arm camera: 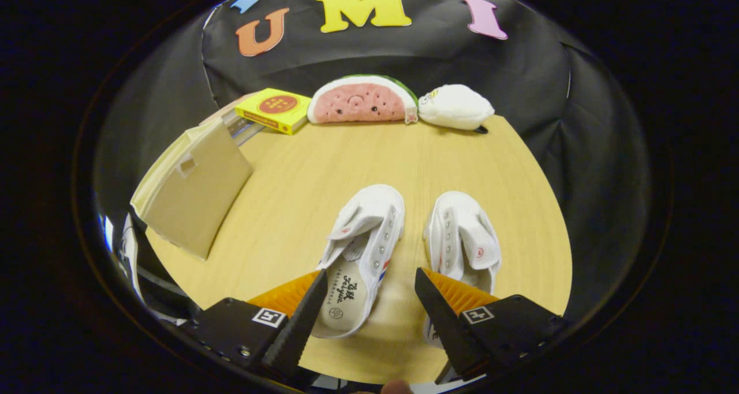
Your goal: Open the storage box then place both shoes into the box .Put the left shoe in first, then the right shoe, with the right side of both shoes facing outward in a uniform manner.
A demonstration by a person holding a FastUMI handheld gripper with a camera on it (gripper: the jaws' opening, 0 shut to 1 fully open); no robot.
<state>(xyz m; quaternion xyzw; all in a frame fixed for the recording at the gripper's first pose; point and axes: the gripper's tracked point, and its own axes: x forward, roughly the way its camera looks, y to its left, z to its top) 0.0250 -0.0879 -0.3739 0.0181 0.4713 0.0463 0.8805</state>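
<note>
Two white canvas shoes lie side by side on the wooden table, toes pointing away from me. The left shoe has its heel between my fingers, its insole showing. The right shoe lies just ahead of my right finger, which covers its heel. My gripper is open, with the fingers spread wide above the table and touching neither shoe. The beige storage box stands at the table's left edge, beyond my left finger, and its lid is down.
At the table's far edge lie a yellow book, a watermelon-slice plush and a white plush. Bare tabletop stretches between the shoes and these things. The black booth cloth surrounds the table.
</note>
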